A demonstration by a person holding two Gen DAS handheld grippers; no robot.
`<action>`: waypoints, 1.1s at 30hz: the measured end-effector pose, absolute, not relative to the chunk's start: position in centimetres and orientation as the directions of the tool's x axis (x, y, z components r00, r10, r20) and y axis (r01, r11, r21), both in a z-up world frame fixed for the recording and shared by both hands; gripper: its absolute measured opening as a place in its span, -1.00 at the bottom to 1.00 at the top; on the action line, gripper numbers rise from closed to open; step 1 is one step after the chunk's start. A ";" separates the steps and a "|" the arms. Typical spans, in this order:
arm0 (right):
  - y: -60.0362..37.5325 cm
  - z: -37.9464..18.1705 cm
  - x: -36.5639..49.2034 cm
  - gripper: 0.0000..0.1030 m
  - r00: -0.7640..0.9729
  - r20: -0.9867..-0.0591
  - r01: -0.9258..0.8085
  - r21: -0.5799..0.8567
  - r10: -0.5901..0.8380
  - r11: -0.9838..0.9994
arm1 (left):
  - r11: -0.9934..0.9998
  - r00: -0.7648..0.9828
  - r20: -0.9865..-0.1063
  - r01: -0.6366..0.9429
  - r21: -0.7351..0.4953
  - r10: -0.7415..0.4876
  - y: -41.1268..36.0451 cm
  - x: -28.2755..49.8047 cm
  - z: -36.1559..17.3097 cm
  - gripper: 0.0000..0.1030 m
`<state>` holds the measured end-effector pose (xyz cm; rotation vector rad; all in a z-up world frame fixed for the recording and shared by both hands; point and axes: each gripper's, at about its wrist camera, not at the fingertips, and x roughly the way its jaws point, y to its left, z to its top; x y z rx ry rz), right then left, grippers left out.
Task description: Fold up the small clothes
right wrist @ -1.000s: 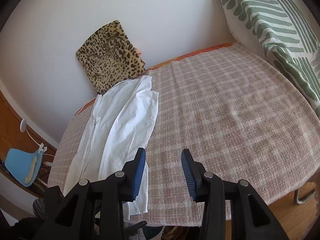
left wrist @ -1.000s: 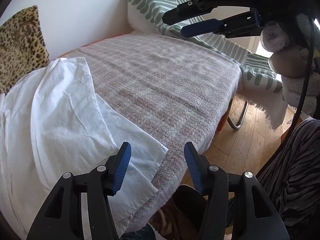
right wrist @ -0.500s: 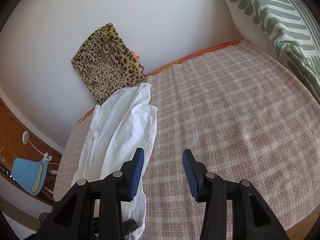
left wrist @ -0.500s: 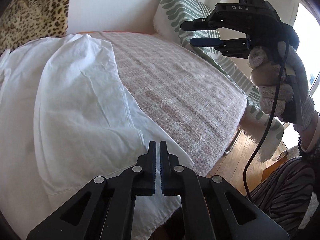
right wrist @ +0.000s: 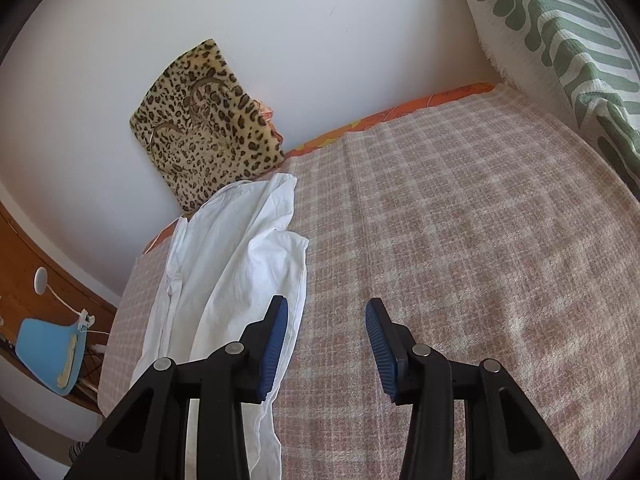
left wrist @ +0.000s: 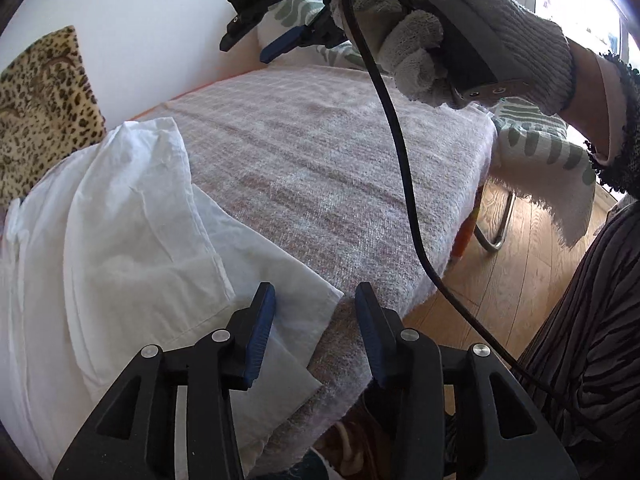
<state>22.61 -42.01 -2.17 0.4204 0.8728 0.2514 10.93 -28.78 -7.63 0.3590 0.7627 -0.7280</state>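
Note:
A crumpled white garment (left wrist: pixel 120 240) lies along the left side of a pink checked blanket (left wrist: pixel 320 168) on a bed. My left gripper (left wrist: pixel 316 312) hovers low over the garment's near right corner. Its jaws are opening, the cloth corner lies under the gap, and the pads do not press on it. In the right wrist view the same garment (right wrist: pixel 240 260) stretches toward the wall. My right gripper (right wrist: pixel 326 328) is open above the blanket, its left finger over the garment's right edge. The left wrist view shows the right gripper (left wrist: pixel 260 36) held high by a gloved hand (left wrist: pixel 460 20).
A leopard-print cushion (right wrist: pixel 204 120) leans on the white wall behind the garment. A green-striped pillow (right wrist: pixel 560 40) stands at the bed's right end. A black cable (left wrist: pixel 404 168) hangs across the left wrist view. Wooden floor (left wrist: pixel 512 272) and a metal leg lie beyond the bed edge.
My left gripper stood open, shut half a second ago, and has parted again over the garment's corner. The right gripper has moved left over the bed, nearer the garment.

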 end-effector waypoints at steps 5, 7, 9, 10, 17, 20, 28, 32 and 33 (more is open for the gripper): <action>-42.8 -2.5 24.0 -0.09 0.621 -0.684 -0.023 0.472 0.383 0.881 | 0.736 0.470 -0.707 0.669 -0.105 -0.529 -27.1 12.8 -7.3 -0.91; -42.8 -3.0 25.1 -0.05 0.611 -0.690 -0.022 0.476 0.389 0.879 | 0.743 0.458 -0.688 0.645 -0.178 -0.563 -26.0 13.2 -6.7 -0.91; -42.7 -3.9 26.4 0.03 0.599 -0.693 -0.020 0.490 0.403 0.872 | 0.745 0.460 -0.660 0.623 -0.237 -0.594 -24.9 13.3 -5.8 -0.92; -42.5 -4.4 27.0 0.04 0.593 -0.691 -0.017 0.502 0.413 0.865 | 0.750 0.468 -0.646 0.608 -0.260 -0.603 -24.2 13.3 -5.3 -0.92; -41.3 -8.5 32.0 0.05 0.554 -0.631 0.023 0.663 0.543 0.748 | 0.771 0.527 -0.573 0.523 -0.364 -0.628 -21.1 13.4 -3.7 -0.92; -39.9 -9.6 34.5 0.05 0.541 -0.631 0.039 0.678 0.555 0.734 | 0.770 0.532 -0.563 0.508 -0.386 -0.633 -20.5 13.5 -3.5 -0.92; -34.9 -10.7 38.0 -0.57 0.460 -0.677 -0.014 0.642 0.575 0.767 | 0.766 0.533 -0.551 0.488 -0.420 -0.642 -19.3 13.1 -3.9 -0.92; -33.4 -9.6 38.1 -0.84 0.456 -0.718 -0.022 0.581 0.526 0.814 | 0.762 0.534 -0.544 0.474 -0.441 -0.647 -17.9 12.9 -4.2 -0.92; -33.0 -9.2 38.1 -0.85 0.455 -0.733 -0.027 0.557 0.506 0.830 | 0.764 0.539 -0.541 0.467 -0.445 -0.645 -17.5 12.7 -4.3 -0.92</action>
